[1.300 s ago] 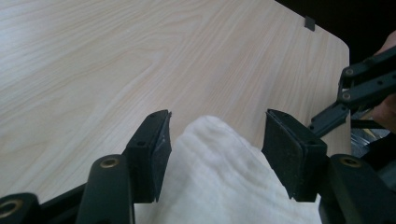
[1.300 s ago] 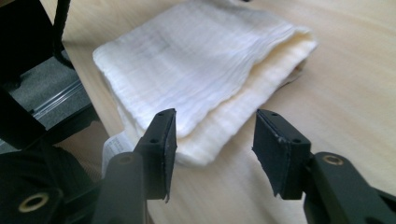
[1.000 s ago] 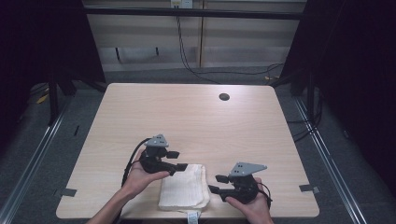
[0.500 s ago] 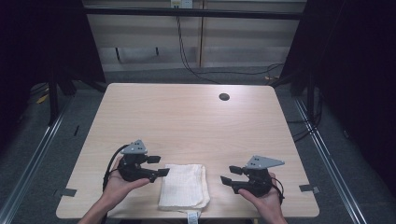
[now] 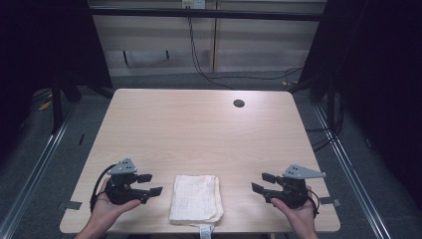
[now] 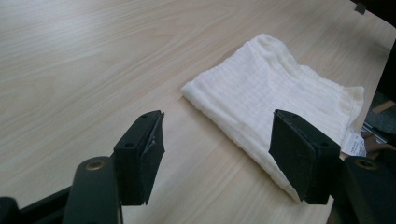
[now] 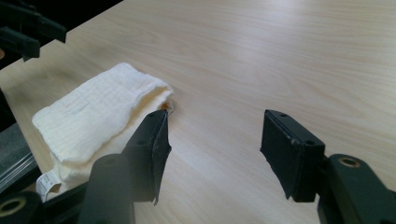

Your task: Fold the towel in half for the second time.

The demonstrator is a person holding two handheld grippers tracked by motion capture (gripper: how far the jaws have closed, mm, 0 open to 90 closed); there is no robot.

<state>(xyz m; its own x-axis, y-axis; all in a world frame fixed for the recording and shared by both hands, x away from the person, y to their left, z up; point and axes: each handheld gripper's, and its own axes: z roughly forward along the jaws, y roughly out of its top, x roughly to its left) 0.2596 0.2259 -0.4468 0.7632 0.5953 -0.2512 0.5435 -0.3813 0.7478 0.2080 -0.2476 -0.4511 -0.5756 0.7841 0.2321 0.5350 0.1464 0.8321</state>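
Note:
A folded cream towel [image 5: 195, 197] lies flat near the table's front edge, also seen in the left gripper view [image 6: 275, 88] and the right gripper view [image 7: 98, 112]. My left gripper [image 5: 152, 184] is held a short way to the towel's left, pointing at it, apart from the cloth. Its jaws [image 6: 217, 140] have just been opening and stand wide, with bare wood and the towel's edge showing beyond them. My right gripper [image 5: 261, 182] hovers to the towel's right, farther off. Its jaws [image 7: 215, 135] have just been opening too, with nothing between them.
The light wooden table [image 5: 199, 134] has a dark round hole [image 5: 239, 103] at the back right. A white label [image 5: 204, 231] hangs from the towel at the front edge. Black cables run across the floor behind the table.
Both hands have drawn outward from the towel, the left gripper to the left and the right gripper to the right. The towel lies where it was, free of both.

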